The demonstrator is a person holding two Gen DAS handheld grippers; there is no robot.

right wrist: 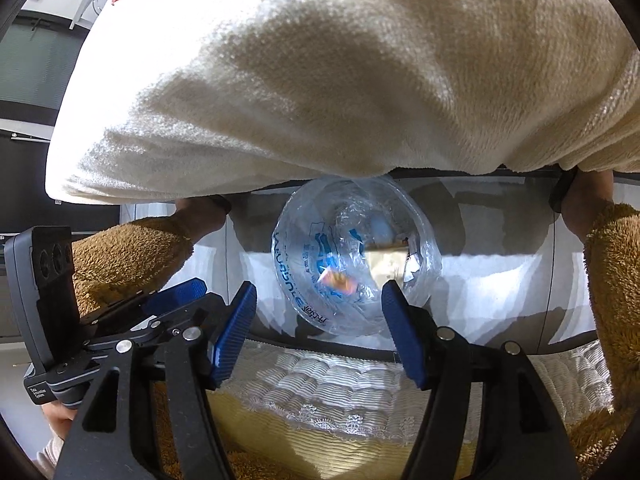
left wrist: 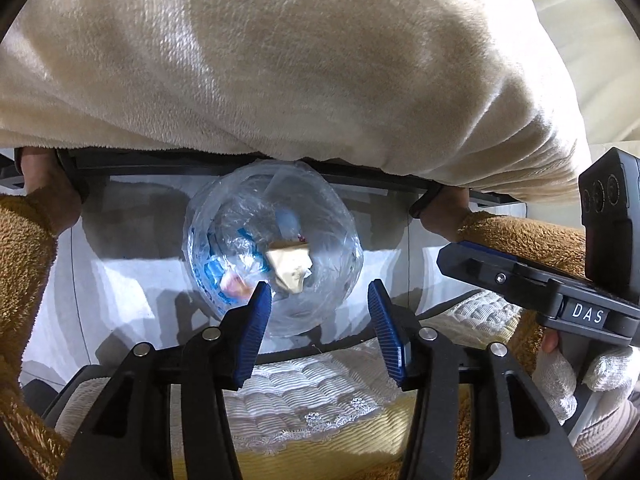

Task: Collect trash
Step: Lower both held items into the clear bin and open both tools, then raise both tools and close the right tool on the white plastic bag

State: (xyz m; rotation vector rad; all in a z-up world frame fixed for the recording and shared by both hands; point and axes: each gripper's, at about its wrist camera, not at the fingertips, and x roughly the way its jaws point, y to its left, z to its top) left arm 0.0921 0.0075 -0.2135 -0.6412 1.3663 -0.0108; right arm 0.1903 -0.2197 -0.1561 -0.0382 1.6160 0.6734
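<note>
A clear plastic bag point(left wrist: 332, 280) with blue print stands open on the floor below both grippers. In it lie a crumpled cream paper point(left wrist: 290, 268), an orange-pink wrapper point(left wrist: 236, 288) and a pale blue item point(left wrist: 288, 220). My left gripper point(left wrist: 318, 288) points down over the bag's mouth, its blue pads apart and empty. In the right wrist view the bag point(right wrist: 304, 264) and the orange wrapper point(right wrist: 338, 280) show between the spread pads of my right gripper point(right wrist: 319, 287), which holds nothing. The left gripper's blue fingers point(right wrist: 180, 292) sit close on its left.
A cream fleece blanket point(left wrist: 280, 60) overhangs the bag's far side. A white quilted edge with lace point(left wrist: 312, 392) lies under the grippers. Brown fleece-clad limbs point(left wrist: 24, 264) flank the bag on both sides. A white-gloved hand point(left wrist: 568, 376) holds the right gripper's body point(left wrist: 520, 276). Glossy grey floor point(left wrist: 132, 240) surrounds the bag.
</note>
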